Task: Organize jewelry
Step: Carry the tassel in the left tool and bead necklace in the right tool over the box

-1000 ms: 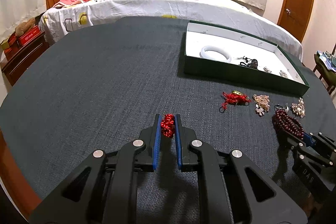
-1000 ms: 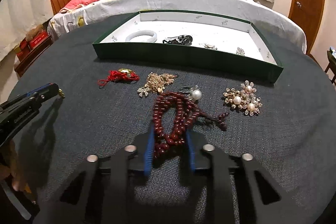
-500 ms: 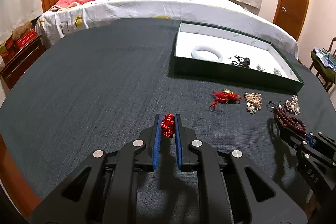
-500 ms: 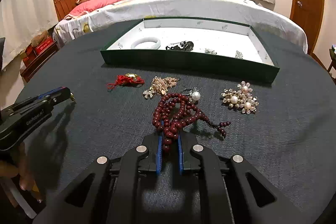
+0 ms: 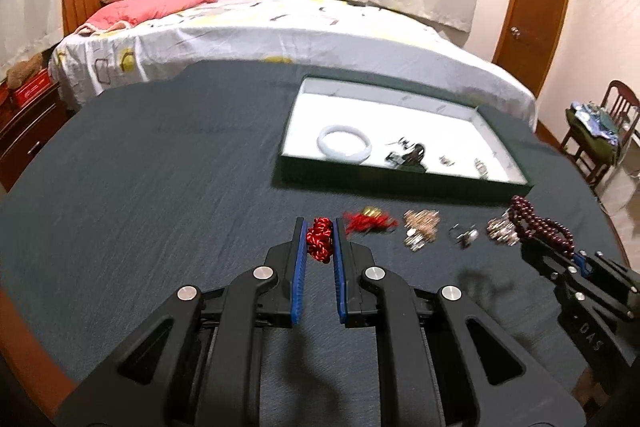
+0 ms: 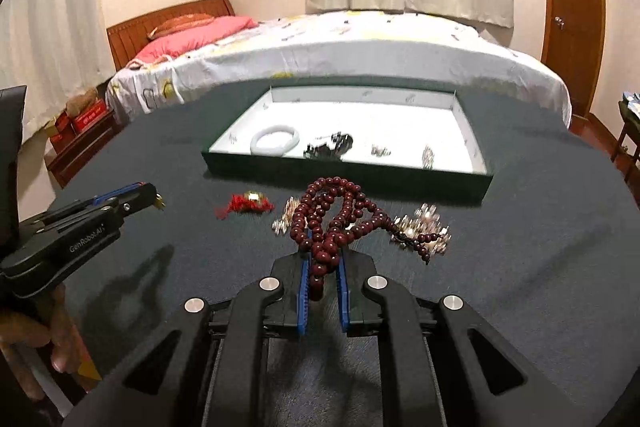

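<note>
Jewelry partly sorted: bangle (image 6: 275, 140) and small bits in tray (image 6: 344, 171); left gripper (image 5: 319, 241) pinches red knot (image 5: 319, 238), right gripper (image 6: 323, 259) pinches bead string (image 6: 332, 215); three loose pieces near tray

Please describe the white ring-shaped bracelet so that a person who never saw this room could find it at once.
Look at the dark cloth-covered table in front of the bed, then at the flat green tray with a white inside. The white bangle lies flat near the tray's front left corner. It is the only plain, smooth white ring there; the pieces beside it are small, dark or glittering.
</note>
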`<control>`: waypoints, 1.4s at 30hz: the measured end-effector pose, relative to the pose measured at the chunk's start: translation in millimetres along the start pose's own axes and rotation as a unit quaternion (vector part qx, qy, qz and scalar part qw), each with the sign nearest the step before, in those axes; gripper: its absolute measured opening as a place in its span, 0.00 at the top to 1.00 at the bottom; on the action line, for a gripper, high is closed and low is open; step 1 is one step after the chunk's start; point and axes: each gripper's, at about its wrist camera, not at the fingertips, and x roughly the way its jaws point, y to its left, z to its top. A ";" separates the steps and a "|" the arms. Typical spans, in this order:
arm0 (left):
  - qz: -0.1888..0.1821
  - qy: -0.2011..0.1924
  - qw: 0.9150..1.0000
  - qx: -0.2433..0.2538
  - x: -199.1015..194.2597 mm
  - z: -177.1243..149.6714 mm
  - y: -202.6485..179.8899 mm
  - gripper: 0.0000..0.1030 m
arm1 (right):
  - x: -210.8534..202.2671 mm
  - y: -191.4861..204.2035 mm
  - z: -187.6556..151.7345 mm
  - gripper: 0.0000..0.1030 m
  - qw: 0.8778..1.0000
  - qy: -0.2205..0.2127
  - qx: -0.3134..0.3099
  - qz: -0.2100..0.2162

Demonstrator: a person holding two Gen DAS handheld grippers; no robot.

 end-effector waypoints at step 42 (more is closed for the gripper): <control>-0.064 -0.037 0.993 0.094 149.1 142.0 -106.7 0.88 | 131.5 -94.7 129.4 0.89 0.998 -0.026 0.033 -0.036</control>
